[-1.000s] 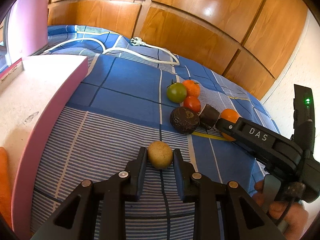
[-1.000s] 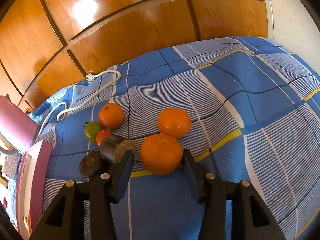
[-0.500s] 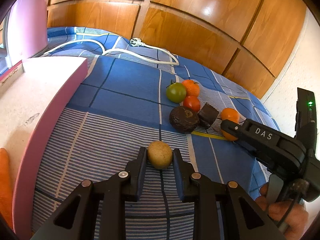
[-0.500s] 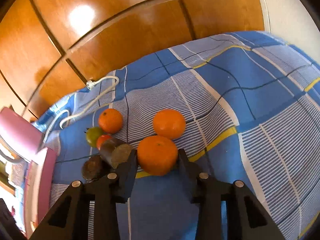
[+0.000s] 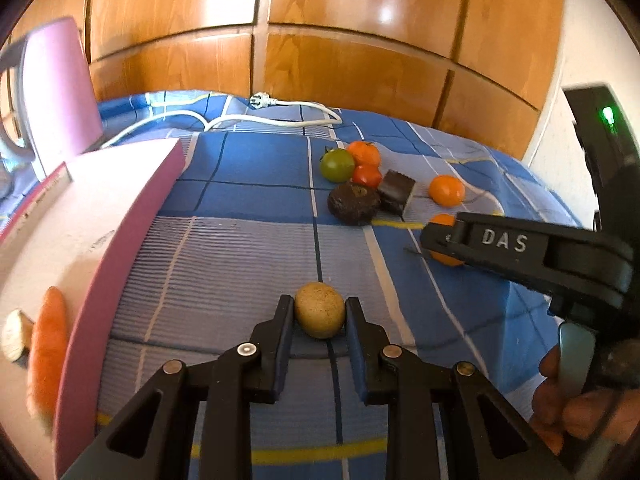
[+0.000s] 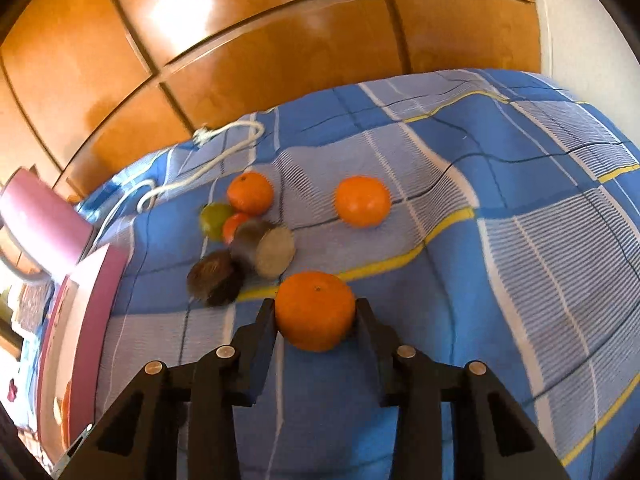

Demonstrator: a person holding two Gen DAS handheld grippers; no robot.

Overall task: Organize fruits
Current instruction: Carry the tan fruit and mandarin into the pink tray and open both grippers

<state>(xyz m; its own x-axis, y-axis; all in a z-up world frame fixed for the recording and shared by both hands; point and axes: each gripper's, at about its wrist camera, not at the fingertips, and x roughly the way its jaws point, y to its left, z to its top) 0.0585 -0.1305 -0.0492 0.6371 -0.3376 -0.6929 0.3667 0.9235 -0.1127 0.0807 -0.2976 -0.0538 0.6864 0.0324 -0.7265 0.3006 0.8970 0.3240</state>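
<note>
Your left gripper (image 5: pixel 320 314) is clamped on the tan round fruit (image 5: pixel 319 309), over the striped bedspread (image 5: pixel 224 264). Your right gripper (image 6: pixel 316 314) has just closed on an orange (image 6: pixel 315 310); both pads press it. At 11 o'clock sit 2 dark items, possibly fruit (image 6: pixel 240 260); another orange (image 6: pixel 362 201) at 12. The pink box (image 5: pixel 132 240) lies at 9.
</note>
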